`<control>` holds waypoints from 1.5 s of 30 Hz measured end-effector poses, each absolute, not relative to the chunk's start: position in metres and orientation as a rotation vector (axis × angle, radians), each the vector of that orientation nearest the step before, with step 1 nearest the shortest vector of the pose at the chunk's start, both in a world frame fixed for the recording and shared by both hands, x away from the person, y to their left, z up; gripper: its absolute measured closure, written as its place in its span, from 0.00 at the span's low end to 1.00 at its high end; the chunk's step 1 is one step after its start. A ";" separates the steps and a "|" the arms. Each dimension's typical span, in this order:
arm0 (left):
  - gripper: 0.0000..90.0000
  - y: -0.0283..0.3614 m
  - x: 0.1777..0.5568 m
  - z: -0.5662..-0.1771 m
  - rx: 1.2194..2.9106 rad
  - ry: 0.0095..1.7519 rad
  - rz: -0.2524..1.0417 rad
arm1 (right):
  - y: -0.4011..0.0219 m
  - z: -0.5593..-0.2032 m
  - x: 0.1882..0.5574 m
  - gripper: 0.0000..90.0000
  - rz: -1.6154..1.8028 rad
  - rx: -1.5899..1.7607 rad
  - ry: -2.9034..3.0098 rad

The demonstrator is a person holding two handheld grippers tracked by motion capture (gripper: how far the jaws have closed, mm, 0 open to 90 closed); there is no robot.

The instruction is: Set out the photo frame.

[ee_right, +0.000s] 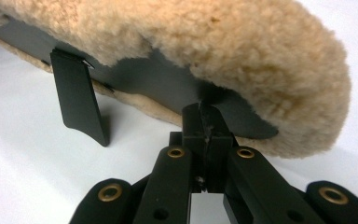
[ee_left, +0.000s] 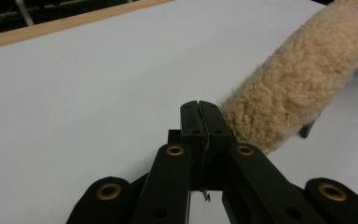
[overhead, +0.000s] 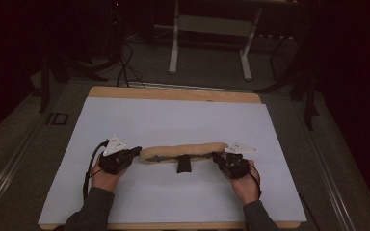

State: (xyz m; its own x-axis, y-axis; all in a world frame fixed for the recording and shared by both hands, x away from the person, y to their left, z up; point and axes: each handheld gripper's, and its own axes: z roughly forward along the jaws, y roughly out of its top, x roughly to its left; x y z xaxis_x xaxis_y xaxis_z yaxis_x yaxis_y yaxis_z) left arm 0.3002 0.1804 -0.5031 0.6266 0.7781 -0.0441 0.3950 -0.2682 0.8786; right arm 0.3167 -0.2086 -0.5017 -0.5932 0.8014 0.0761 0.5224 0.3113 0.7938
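L gripper (ee_left: 199,106) had its black jaws pressed fully together w/ nothing between them, tips just beside the near end of a long tan fleece-covered pad (ee_left: 303,84), touching or nearly so. R gripper (ee_right: 204,109) was likewise closed tight; its tips sat at the dark grey inner lining at the pad's other end, and whether they pinched that edge couldn't be told. A short black strap (ee_right: 78,95) hung from the pad's underside approx. mid-length. From the high view the pad (overhead: 183,151) lay lengthwise between both grippers, on a white sheet (overhead: 173,120) covering a wooden table (overhead: 173,93).
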 end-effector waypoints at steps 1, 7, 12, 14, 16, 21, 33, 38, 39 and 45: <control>1.00 0.180 0.300 -0.503 1.886 0.934 0.498 | -0.208 -0.502 0.317 1.00 1.172 1.187 2.252; 1.00 0.179 0.296 -0.503 1.892 0.930 0.494 | -0.203 -0.501 0.320 1.00 1.170 1.180 2.262; 1.00 0.179 0.294 -0.503 1.893 0.927 0.494 | -0.197 -0.500 0.322 1.00 1.165 1.174 2.272; 1.00 0.178 0.294 -0.503 1.895 0.925 0.494 | -0.196 -0.500 0.322 1.00 1.165 1.177 2.273; 1.00 0.178 0.293 -0.503 1.896 0.924 0.492 | -0.196 -0.500 0.323 1.00 1.162 1.181 2.273; 1.00 0.177 0.290 -0.503 1.900 0.918 0.493 | -0.196 -0.499 0.324 1.00 1.163 1.188 2.271; 1.00 0.175 0.286 -0.502 1.904 0.912 0.490 | -0.191 -0.497 0.326 1.00 1.171 1.199 2.273; 1.00 0.174 0.285 -0.502 1.909 0.905 0.492 | -0.188 -0.495 0.327 1.00 1.172 1.188 2.275; 1.00 0.173 0.284 -0.502 1.911 0.903 0.493 | -0.187 -0.495 0.327 1.00 1.170 1.186 2.276; 1.00 0.172 0.282 -0.502 1.916 0.896 0.493 | -0.183 -0.493 0.328 1.00 1.159 1.179 2.279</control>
